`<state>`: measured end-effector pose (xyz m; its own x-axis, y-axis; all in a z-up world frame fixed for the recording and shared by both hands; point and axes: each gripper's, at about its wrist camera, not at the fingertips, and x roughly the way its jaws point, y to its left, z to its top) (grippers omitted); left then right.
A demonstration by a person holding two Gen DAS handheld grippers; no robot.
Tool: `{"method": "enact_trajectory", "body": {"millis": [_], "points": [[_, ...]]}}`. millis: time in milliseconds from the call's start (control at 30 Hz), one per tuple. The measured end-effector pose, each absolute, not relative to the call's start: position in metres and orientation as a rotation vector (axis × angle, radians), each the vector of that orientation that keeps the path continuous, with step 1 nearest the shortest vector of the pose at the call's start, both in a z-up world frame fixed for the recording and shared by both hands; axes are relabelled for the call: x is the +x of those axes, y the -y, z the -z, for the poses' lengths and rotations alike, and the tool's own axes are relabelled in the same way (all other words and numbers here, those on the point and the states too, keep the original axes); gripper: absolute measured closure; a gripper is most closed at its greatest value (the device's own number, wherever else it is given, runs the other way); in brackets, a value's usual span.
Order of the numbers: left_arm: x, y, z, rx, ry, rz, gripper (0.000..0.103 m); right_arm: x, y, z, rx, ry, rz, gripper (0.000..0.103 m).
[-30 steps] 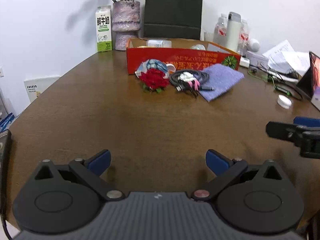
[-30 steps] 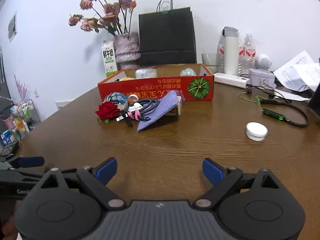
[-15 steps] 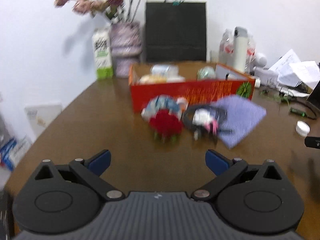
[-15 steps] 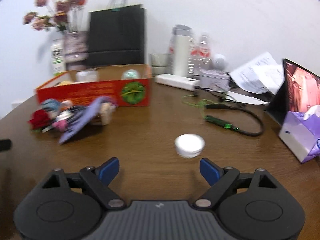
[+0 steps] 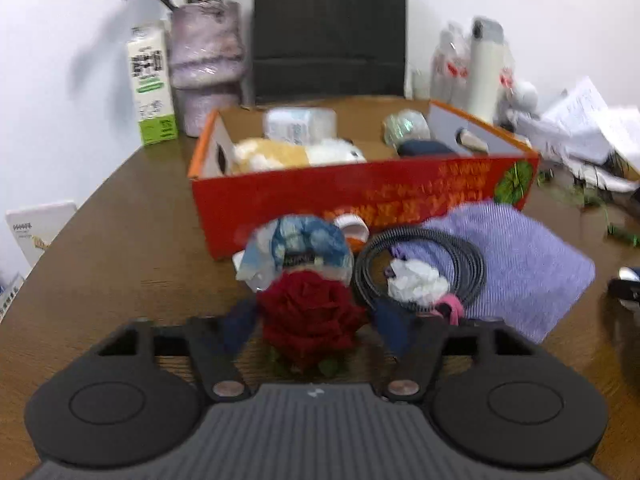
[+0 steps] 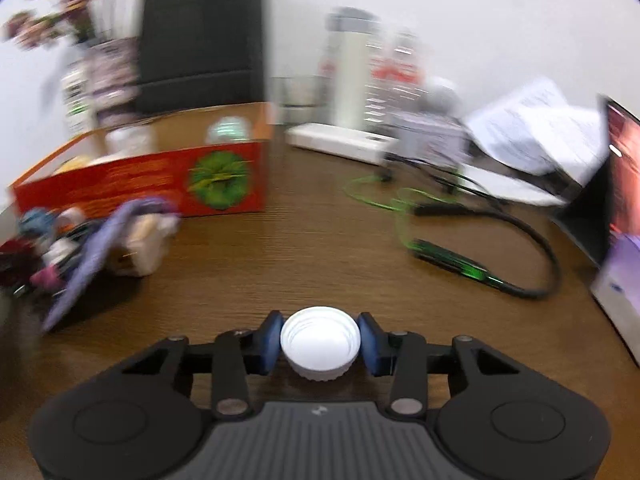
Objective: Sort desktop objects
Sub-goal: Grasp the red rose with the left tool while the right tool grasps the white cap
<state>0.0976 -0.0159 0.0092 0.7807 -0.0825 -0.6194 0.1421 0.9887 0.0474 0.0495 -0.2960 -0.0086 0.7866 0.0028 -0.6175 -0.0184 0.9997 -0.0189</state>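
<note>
In the left wrist view my left gripper (image 5: 314,330) has its blue pads (image 5: 238,326) closed against both sides of a red rose (image 5: 310,322) on the brown table. Behind the rose lie a blue-and-white wrapped bundle (image 5: 304,246), a coiled black cable (image 5: 420,268) and a purple cloth (image 5: 520,264), in front of a red cardboard box (image 5: 360,200) holding several items. In the right wrist view my right gripper (image 6: 320,342) is shut on a white bottle cap (image 6: 320,340) at table level.
A milk carton (image 5: 152,84), a vase of flowers (image 5: 206,64) and a black bag (image 5: 328,32) stand behind the box. Bottles (image 6: 352,68), papers (image 6: 536,120), a black-and-green cable (image 6: 480,268) and a laptop (image 6: 620,184) crowd the right side.
Both grippers moved forward and closed: the left one onto the red rose, the right one onto the white cap. Both were open before.
</note>
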Motion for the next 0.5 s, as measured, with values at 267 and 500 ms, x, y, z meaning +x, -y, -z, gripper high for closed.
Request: {"method": "enact_trajectory", "body": {"millis": [267,500], "points": [[0.069,0.007,-0.023,0.033,-0.618,0.107,0.067,0.026,0.238,-0.001,-0.049,-0.623,-0.213,0.064],[-0.001,0.005,-0.053,-0.064,-0.562,0.159,0.067,-0.024,0.213,-0.022,-0.023,-0.579,-0.317,0.064]]}}
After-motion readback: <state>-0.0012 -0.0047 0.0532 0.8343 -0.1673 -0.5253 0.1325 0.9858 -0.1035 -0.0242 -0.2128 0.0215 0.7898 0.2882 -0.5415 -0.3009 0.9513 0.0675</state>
